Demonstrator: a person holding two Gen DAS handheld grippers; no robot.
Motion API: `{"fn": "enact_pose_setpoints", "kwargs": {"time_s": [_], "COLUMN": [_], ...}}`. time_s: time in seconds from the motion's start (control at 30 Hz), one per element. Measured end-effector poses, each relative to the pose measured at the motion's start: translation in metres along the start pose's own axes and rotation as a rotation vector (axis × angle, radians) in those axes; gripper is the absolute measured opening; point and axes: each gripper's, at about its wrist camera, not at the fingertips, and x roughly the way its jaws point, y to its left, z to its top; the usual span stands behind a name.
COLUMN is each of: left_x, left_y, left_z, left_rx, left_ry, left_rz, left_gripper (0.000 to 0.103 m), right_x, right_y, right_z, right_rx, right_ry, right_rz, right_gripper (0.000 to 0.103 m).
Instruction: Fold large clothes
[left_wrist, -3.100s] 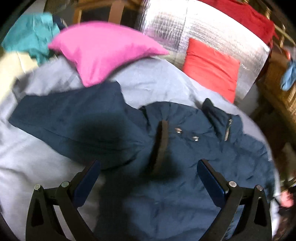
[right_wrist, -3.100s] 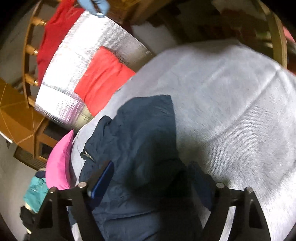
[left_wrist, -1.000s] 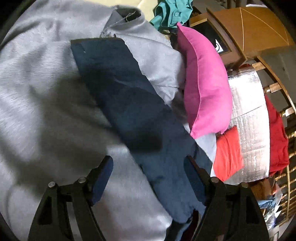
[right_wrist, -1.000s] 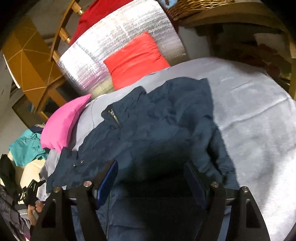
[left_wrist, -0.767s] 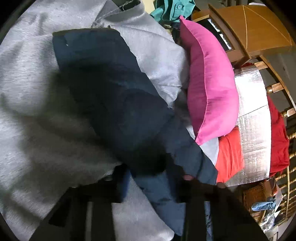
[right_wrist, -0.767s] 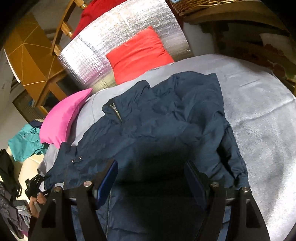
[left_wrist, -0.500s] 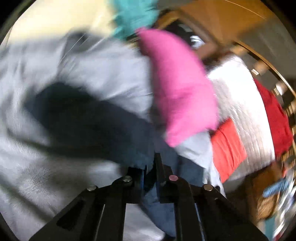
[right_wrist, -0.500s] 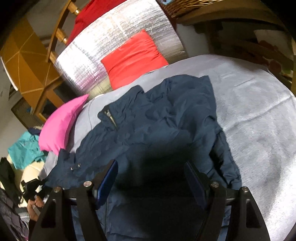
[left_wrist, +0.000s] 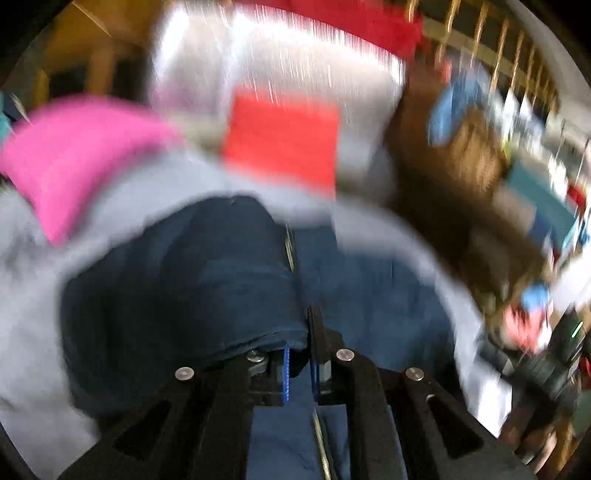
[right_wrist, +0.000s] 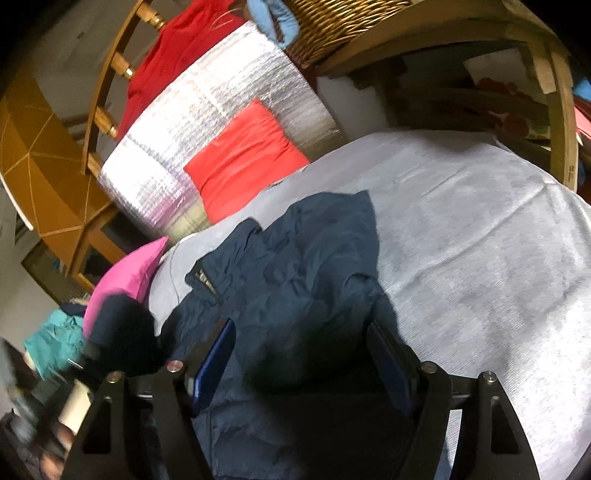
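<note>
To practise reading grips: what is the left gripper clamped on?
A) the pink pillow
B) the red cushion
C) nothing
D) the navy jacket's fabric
D: the left gripper has its jaws shut on a fold of the navy jacket, with the pink pillow lying beyond it, untouched.

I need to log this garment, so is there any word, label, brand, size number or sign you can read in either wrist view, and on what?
None can be read.
Navy jacket: no tag or print shows; only a zipper at the collar, with no legible marking.
Pink pillow, red cushion, silver foil pad: plain.
Left wrist view: too motion-blurred to read anything, including the shelf clutter at right.
</note>
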Motion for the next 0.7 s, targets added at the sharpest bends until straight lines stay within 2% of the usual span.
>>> {"fn": "enact_pose_setpoints", "kwargs": {"time_s": [0.07,0.1,0.13,0.17,0.2,0.23,0.3,0.4,0.43,0.47,0.53,0.6,0.7], "left_x": [0.039,0.047,0.039,0.033,0.020,0.009,-0.041,-0.079,-0.086,-0.089,-0.093,-0.096,-0.099], "left_y": [0.008,0.019,0.024,0.029,0.038,0.043,0.060,0.091,0.108,0.120,0.146,0.166,0.179], "left_z": [-0.021,-0.033,-0.041,-0.043,-0.047,-0.049,-0.057,-0.062,-0.060,-0.059,-0.063,-0.065,-0.060], "left_rx": [-0.062,-0.119,-0.153,-0.177,-0.219,-0.240,-0.296,-0.373,-0.410,-0.426,-0.472,-0.510,-0.567], "left_ry": [0.224,0.292,0.291,0.303,0.348,0.349,0.207,0.090,0.037,0.009,-0.024,-0.030,-0.058], "left_rz": [-0.011,-0.018,-0.040,-0.047,-0.037,-0.035,-0.067,-0.078,-0.050,-0.005,0.166,0.225,0.202], "left_gripper": [0.016,0.016,0.017,0.025,0.051,0.062,0.068,0.072,0.072,0.072,0.072,0.070,0.070], "right_x": [0.001,0.003,0.005,0.008,0.010,0.011,0.010,0.008,0.009,0.009,0.009,0.018,0.034], "right_y": [-0.004,-0.005,-0.004,-0.003,-0.001,0.002,0.013,0.033,0.043,0.052,0.074,0.107,0.158], "right_z": [0.003,0.004,0.004,0.004,0.004,0.002,-0.002,-0.013,-0.017,-0.022,-0.033,-0.049,-0.073], "right_rx": [0.016,0.019,0.018,0.014,0.008,-0.010,-0.053,-0.127,-0.159,-0.193,-0.273,-0.366,-0.539], "right_ry": [0.004,0.012,0.021,0.035,0.044,0.055,0.070,0.094,0.107,0.114,0.121,0.164,0.201], "right_rz": [0.003,0.004,0.004,0.005,0.007,0.013,0.034,0.090,0.113,0.129,0.161,0.188,0.181], "right_gripper": [0.077,0.077,0.077,0.077,0.077,0.077,0.077,0.077,0.077,0.077,0.077,0.081,0.089]}}
